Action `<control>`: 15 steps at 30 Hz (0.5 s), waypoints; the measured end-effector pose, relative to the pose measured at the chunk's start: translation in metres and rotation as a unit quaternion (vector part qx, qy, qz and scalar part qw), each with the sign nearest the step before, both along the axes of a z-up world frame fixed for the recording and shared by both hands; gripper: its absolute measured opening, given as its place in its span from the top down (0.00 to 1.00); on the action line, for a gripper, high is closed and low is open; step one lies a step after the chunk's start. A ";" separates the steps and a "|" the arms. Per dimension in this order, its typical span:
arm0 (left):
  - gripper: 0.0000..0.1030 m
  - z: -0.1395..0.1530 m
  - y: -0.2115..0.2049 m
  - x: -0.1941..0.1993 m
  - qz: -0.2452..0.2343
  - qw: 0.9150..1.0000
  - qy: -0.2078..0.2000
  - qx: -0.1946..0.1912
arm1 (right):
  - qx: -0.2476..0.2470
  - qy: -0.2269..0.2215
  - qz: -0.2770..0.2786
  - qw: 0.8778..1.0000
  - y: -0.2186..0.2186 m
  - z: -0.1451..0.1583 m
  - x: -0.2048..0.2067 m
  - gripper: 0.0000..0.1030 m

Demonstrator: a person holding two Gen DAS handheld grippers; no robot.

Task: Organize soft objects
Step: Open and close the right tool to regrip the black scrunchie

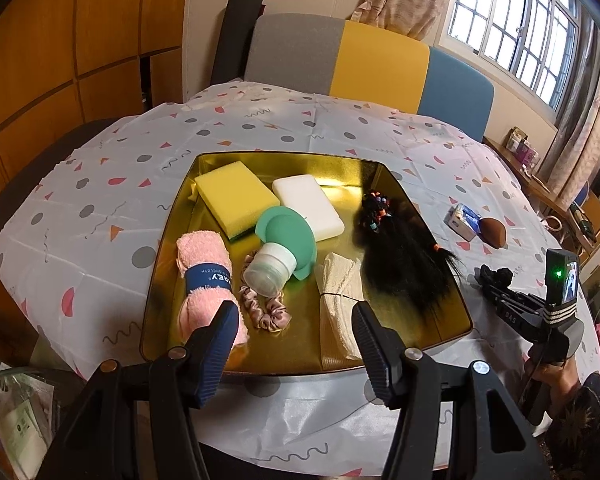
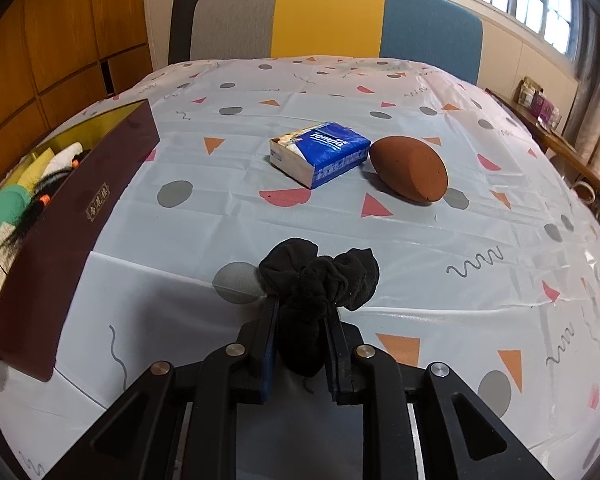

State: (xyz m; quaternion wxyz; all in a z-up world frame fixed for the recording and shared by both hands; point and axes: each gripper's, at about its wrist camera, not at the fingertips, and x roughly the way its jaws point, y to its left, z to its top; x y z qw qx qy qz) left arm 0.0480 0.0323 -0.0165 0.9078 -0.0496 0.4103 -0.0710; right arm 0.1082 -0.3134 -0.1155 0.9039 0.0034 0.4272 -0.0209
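A gold tray (image 1: 348, 168) holds a yellow sponge (image 1: 236, 200), a white sponge (image 1: 308, 204), a rolled pink towel (image 1: 204, 264), a pink scrunchie (image 1: 266, 308), a cream cloth (image 1: 338, 300) and a black hairpiece (image 1: 404, 264). My left gripper (image 1: 296, 312) hovers open over the tray's near edge, with nothing between its fingers. To the right of the tray, my right gripper (image 2: 302, 312) is shut on a black scrunchie (image 2: 320, 276) just above the tablecloth. The same gripper (image 1: 490, 282) shows in the left wrist view.
A green lid (image 1: 288, 232) and a small jar (image 1: 270, 270) also lie in the tray. A blue tissue pack (image 2: 320, 152) and a brown egg-shaped sponge (image 2: 410, 168) sit farther out on the table. The tray's maroon outer wall (image 2: 72, 216) stands left of the right gripper. Chairs line the far edge.
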 end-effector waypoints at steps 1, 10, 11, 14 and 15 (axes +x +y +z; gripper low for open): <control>0.42 -0.001 0.000 0.000 -0.001 1.000 0.002 -0.001 | 0.007 0.001 0.000 1.000 -0.002 0.000 0.000 0.79; 0.42 -0.007 -0.002 0.000 -0.009 1.000 0.013 -0.010 | 0.053 0.012 0.003 0.999 -0.017 0.006 -0.013 0.15; 0.42 -0.007 -0.003 0.001 -0.009 1.000 0.015 -0.011 | 0.056 0.016 0.001 0.998 -0.019 0.006 -0.014 0.15; 0.42 -0.007 -0.004 0.001 -0.010 1.000 0.015 -0.013 | 0.060 0.011 -0.011 0.998 -0.026 0.010 -0.011 0.15; 0.42 -0.007 -0.004 0.002 -0.011 1.000 0.015 -0.011 | 0.064 0.011 -0.014 0.998 -0.028 0.011 -0.007 0.15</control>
